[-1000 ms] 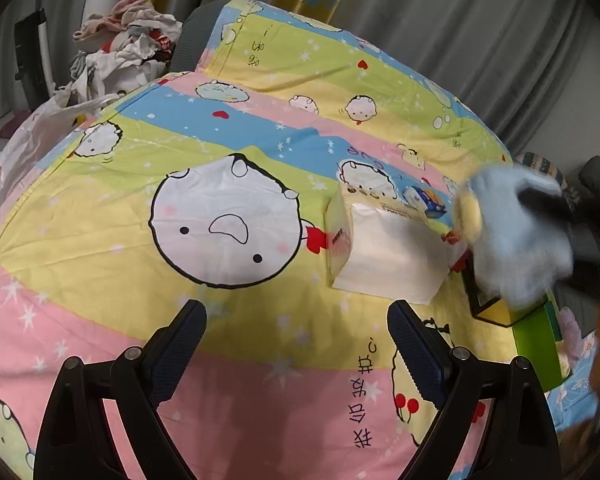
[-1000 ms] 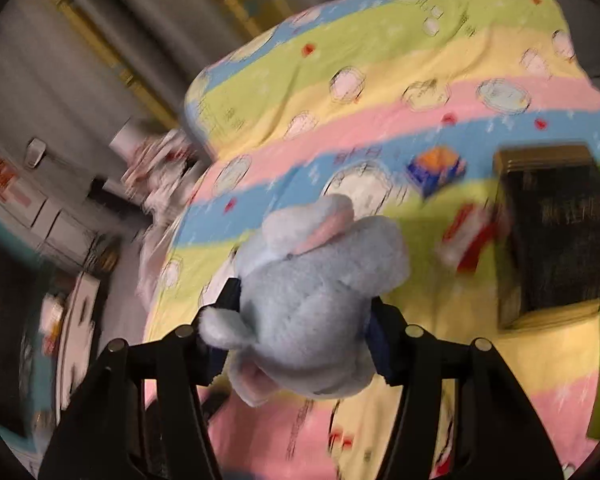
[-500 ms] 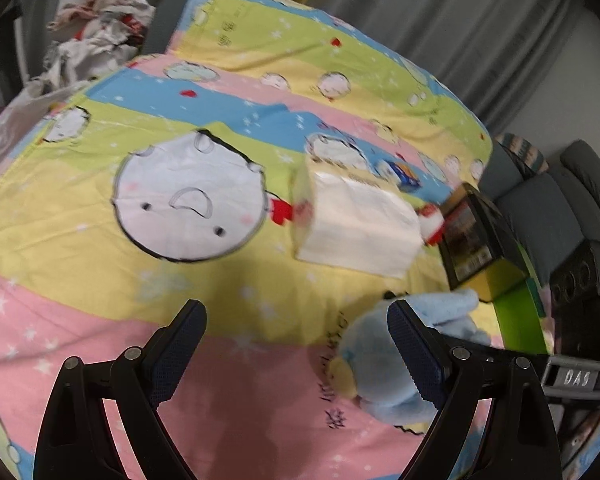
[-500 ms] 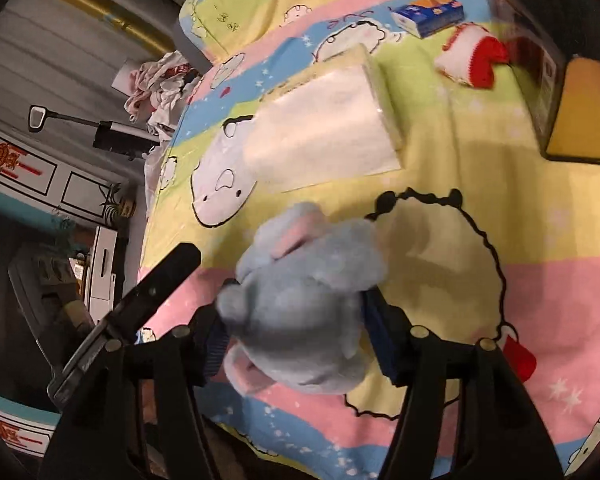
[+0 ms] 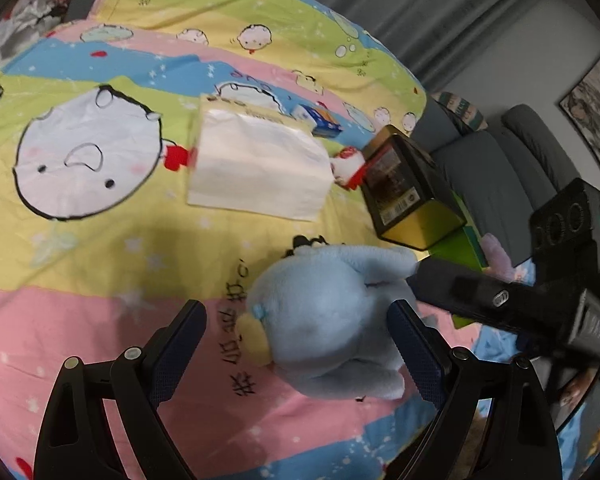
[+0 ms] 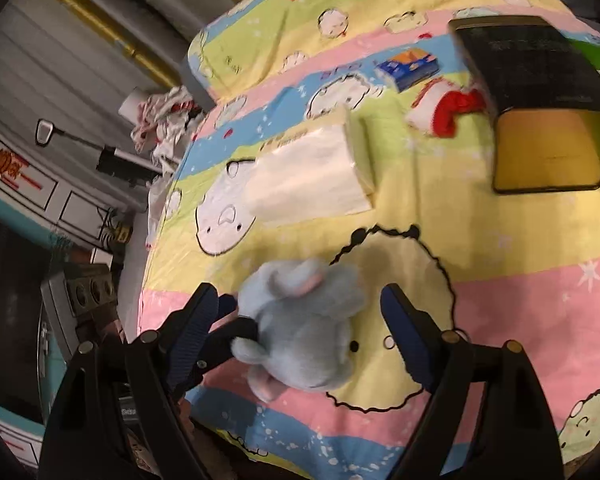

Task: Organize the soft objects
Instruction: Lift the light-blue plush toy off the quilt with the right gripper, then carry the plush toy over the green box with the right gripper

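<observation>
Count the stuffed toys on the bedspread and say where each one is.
2. The blue plush lies on the near part of the bedspread, between the open right gripper fingers. The red-and-white plush lies farther back, beside the black-and-gold box. Others may be hidden.

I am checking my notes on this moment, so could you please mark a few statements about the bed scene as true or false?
1. The blue plush toy lies on the bedsheet. True.
2. The right gripper is shut on the plush. False: its fingers stand apart from it.
3. The left gripper is open. True.
4. The tissue pack is inside the black tin box. False: it lies on the sheet beside the box.
</observation>
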Action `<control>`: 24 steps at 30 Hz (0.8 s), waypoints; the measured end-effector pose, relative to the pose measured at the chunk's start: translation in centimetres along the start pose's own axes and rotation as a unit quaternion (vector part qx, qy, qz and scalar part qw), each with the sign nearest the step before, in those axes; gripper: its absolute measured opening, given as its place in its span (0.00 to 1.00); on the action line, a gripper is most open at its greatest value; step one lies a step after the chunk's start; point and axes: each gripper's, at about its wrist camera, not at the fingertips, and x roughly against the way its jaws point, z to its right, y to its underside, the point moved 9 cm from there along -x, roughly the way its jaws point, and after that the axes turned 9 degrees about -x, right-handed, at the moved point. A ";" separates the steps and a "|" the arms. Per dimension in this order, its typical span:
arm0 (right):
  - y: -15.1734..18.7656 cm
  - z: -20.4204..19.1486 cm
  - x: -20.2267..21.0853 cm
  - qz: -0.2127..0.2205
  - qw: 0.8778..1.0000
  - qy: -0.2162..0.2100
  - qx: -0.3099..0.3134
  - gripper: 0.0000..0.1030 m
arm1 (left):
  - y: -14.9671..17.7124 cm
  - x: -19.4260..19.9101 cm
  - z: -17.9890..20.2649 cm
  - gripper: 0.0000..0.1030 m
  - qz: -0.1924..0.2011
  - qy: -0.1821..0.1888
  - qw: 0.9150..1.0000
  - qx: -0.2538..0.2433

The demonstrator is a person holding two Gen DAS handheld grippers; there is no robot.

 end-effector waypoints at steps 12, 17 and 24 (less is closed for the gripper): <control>0.6 1.2 -2.7 -0.022 0.999 0.030 0.002 0.73 | 0.5 0.0 2.5 0.64 0.012 -0.036 0.996 -0.082; 0.8 0.9 -2.6 -0.028 0.999 0.010 -0.013 0.69 | 0.1 0.4 3.0 0.64 0.025 -0.048 0.995 -0.081; -2.7 0.8 3.7 0.068 0.997 -0.002 -0.023 0.68 | -4.0 1.3 8.4 0.64 0.082 -0.046 0.989 -0.116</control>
